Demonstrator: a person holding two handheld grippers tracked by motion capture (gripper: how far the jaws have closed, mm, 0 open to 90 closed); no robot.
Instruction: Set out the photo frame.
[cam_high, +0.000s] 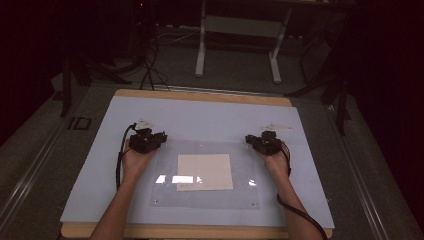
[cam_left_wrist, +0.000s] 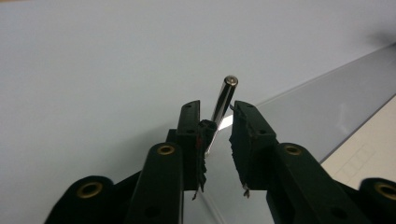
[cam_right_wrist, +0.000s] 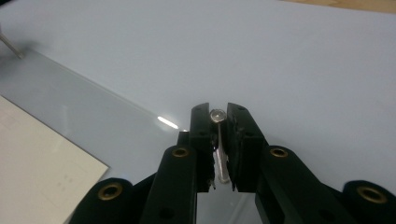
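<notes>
A clear plastic sheet (cam_high: 165, 192) lies on the light blue mat (cam_high: 200, 112), with a beige paper square (cam_high: 205, 171) in its middle. My left gripper (cam_high: 161, 136) sits at the sheet's far left corner. In the left gripper view its jaws (cam_left_wrist: 217, 106) stand apart around an upright metal pin (cam_left_wrist: 224, 95); the pin leans on the left pad and a gap separates it from the right pad. My right gripper (cam_high: 248, 138) is at the far right corner, and its jaws (cam_right_wrist: 218, 108) are shut on a second metal pin (cam_right_wrist: 217, 116).
Two small clear pieces (cam_high: 145, 122) (cam_high: 277, 126) lie on the mat just beyond the grippers. The wooden table edge (cam_high: 200, 96) borders the mat. A cable (cam_high: 300, 215) trails from the right gripper. White desk legs (cam_high: 200, 50) stand on the floor beyond.
</notes>
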